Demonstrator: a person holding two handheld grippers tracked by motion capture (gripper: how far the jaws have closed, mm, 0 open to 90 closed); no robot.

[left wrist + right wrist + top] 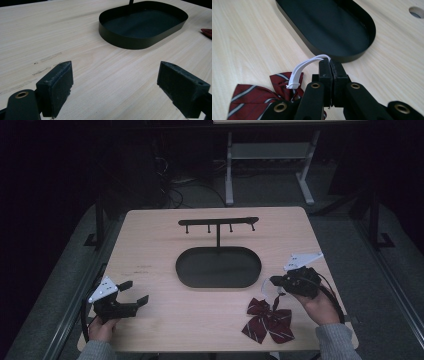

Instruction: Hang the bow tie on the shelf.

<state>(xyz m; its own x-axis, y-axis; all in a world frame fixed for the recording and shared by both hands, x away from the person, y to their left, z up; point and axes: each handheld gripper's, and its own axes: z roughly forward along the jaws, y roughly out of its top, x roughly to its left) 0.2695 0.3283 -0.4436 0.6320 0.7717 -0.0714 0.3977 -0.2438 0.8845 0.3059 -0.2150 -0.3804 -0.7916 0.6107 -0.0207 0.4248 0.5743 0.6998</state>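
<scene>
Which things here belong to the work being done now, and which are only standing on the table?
In use:
- bow tie, dark red with stripes
- white strap of the bow tie, pinched in the right gripper
- right gripper, shut on the strap

Only standing there:
- black oval tray with its hook rail
- left gripper, open, holding nothing
- wooden table

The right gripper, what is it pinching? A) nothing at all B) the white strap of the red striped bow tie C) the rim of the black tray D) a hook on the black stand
B: in the right gripper view the right gripper has its jaws pressed together on the white strap, which loops down to the red striped bow tie lying on the table.
</scene>
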